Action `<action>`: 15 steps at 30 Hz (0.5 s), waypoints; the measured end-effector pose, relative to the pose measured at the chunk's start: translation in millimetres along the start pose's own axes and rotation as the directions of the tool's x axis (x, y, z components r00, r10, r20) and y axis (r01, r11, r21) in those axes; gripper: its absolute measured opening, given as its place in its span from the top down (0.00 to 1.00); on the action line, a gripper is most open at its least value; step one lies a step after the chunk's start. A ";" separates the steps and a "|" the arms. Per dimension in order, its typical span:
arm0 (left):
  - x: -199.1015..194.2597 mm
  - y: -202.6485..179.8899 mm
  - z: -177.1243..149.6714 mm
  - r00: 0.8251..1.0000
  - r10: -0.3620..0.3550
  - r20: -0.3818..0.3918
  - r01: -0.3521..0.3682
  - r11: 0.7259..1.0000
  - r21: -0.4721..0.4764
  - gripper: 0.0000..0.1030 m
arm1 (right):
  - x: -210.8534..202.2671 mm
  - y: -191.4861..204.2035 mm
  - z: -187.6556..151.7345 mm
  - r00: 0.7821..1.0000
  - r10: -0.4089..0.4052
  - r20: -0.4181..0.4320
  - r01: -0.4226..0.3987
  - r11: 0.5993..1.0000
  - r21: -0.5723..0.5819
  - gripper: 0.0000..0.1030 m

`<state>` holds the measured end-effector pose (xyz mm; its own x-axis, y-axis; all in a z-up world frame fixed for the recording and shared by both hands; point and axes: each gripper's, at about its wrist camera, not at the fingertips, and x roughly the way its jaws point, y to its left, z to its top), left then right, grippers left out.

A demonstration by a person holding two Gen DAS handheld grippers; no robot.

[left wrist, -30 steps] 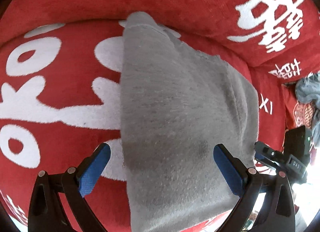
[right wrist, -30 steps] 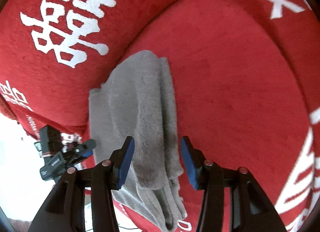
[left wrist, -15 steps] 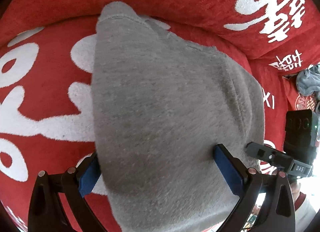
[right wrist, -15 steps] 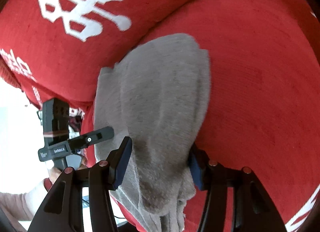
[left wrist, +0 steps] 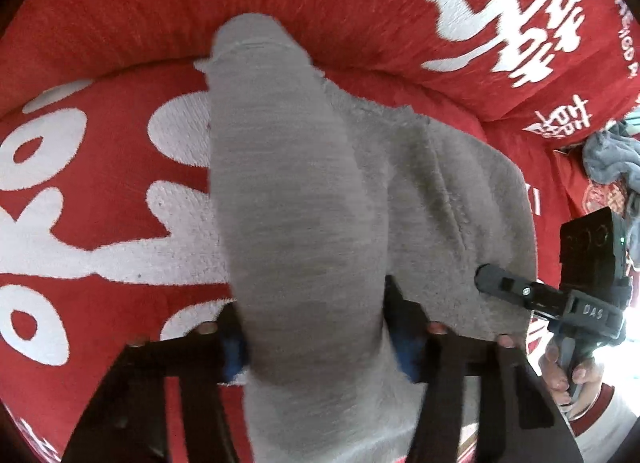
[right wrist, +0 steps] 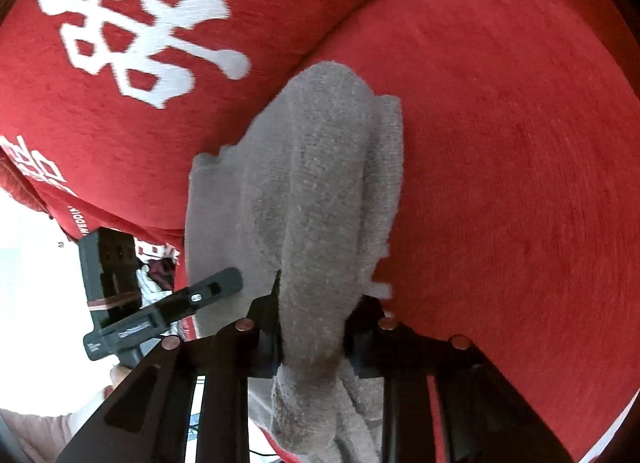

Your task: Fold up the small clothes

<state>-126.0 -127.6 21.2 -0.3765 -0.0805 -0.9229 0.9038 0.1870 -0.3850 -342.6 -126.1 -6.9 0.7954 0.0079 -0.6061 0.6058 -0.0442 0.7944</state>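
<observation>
Grey fleece garment [left wrist: 304, 231] lies on the seat of a red sofa cover [left wrist: 100, 143] printed with white characters, its far end touching the backrest. In the left wrist view, from left to right: white lettering on the seat, then the left gripper [left wrist: 316, 339] with its blue-padded fingers [left wrist: 232, 347] closed in on a raised, bunched fold of the garment; the remaining cloth lies flatter to the right, and the right gripper [left wrist: 516, 291] appears at the garment's right edge. A second grey cloth [left wrist: 608, 159] lies farther right, well apart. In the right wrist view, the left gripper [right wrist: 204, 295] sits at the left border of the garment [right wrist: 320, 191], and the right gripper [right wrist: 312, 339] pinches a thick ridge of the fabric between its fingers, with bare red seat [right wrist: 500, 183] to the right.
</observation>
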 end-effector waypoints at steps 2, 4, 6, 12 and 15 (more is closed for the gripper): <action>-8.8 2.3 -2.2 1.000 -0.025 0.000 0.025 1.000 0.009 0.54 | -5.0 7.5 -5.1 0.999 0.045 0.006 -0.045 0.999 0.008 0.75; -17.4 -0.1 -4.2 0.999 -0.051 0.003 0.051 0.998 0.022 0.54 | -9.2 17.0 -11.3 0.998 0.068 0.011 -0.068 0.998 0.006 0.75; -28.0 -3.8 -7.9 0.997 -0.081 0.012 0.081 0.996 0.038 0.54 | -13.4 25.8 -18.4 0.996 0.087 0.014 -0.087 0.996 0.001 0.75; -61.1 -3.9 -27.0 0.990 -0.133 0.035 0.131 0.990 0.058 0.54 | -28.4 40.4 -40.1 0.990 0.138 0.029 -0.138 0.990 0.021 0.75; -80.2 1.9 -40.6 0.988 -0.147 0.045 0.145 0.988 0.056 0.54 | -28.0 54.6 -54.0 0.988 0.150 0.027 -0.151 0.988 0.014 0.75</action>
<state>-102.4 -81.1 94.4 -0.4960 -0.1510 -0.8551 0.8497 0.1181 -0.5138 -330.7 -74.8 55.6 0.8766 -0.0256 -0.4805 0.4785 -0.0589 0.8761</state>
